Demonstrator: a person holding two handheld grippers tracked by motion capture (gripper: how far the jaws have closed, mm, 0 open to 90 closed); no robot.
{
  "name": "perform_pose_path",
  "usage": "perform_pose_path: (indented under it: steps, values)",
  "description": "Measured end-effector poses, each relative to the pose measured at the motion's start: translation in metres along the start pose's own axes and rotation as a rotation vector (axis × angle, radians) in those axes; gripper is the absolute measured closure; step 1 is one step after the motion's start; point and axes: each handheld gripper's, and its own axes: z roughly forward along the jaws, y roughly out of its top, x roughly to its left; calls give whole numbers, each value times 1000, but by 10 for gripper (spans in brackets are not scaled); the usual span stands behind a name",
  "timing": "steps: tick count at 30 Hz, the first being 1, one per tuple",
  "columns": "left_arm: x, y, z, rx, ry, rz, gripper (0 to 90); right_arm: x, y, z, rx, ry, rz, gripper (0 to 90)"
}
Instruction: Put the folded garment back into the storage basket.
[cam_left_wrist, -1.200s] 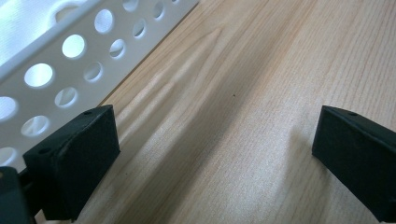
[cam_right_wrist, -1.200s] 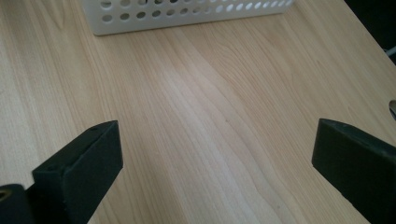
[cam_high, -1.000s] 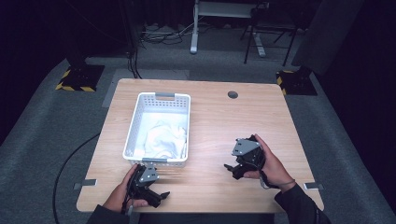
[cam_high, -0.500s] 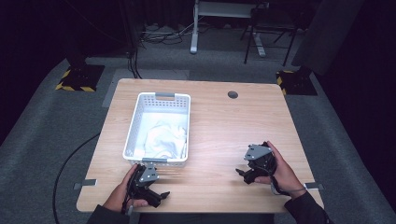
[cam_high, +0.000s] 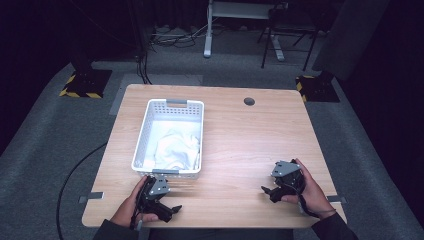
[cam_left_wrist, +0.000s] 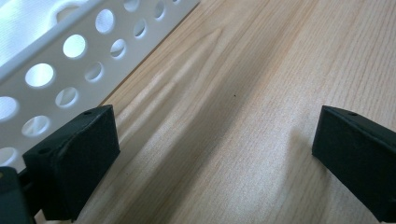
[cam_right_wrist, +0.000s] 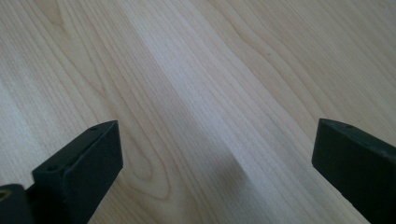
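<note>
1. Sitting on the left half of the wooden table (cam_high: 250, 145): white plastic basket (cam_high: 145, 131), rectangular, walls pierced with rows of round holes, grey handle tab at the far and the near short end.
2. Lying crumpled inside: white cloth (cam_high: 175, 149), bunched toward the near right part of the basket floor, folds soft and shadowed.
3. Resting at the near table edge just in front of the basket's near end: left gripper (cam_high: 172, 210), held in the left hand (cam_high: 131, 209), jaws spread wide with nothing between them.
4. Seen from the left gripper view: perforated basket wall (cam_left_wrist: 70, 56) running close beside one jaw, bare wood grain between both jaws.
5. Resting near the right front corner, well apart from the basket: right gripper (cam_high: 267, 191), held in the right hand (cam_high: 309, 189), jaws likewise wide and empty over bare wood.
</note>
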Motion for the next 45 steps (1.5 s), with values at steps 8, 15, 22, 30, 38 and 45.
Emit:
perform_pose_path:
  steps: [8, 15, 22, 30, 38, 45]
  values:
    - [0, 0, 0, 0, 0, -1, 5, -1, -16, -3, -1, 9, 38, 19]
    - [0, 0, 0, 0, 0, -1, 5, 0, -27, -6, -14, 14, 63, 19]
    - [0, 0, 0, -1, -1, -4, 5, 0, -41, -11, -41, 28, 99, 19]
    - [1, 1, 1, -2, -2, -5, 4, -2, -59, -16, -79, 57, 171, 16]
    - [1, 1, 1, -1, -1, -4, 4, -7, -78, -19, -116, 98, 280, 3]
    - [1, 1, 1, -2, 1, -5, 5, -8, -80, -20, -115, 94, 284, 2]
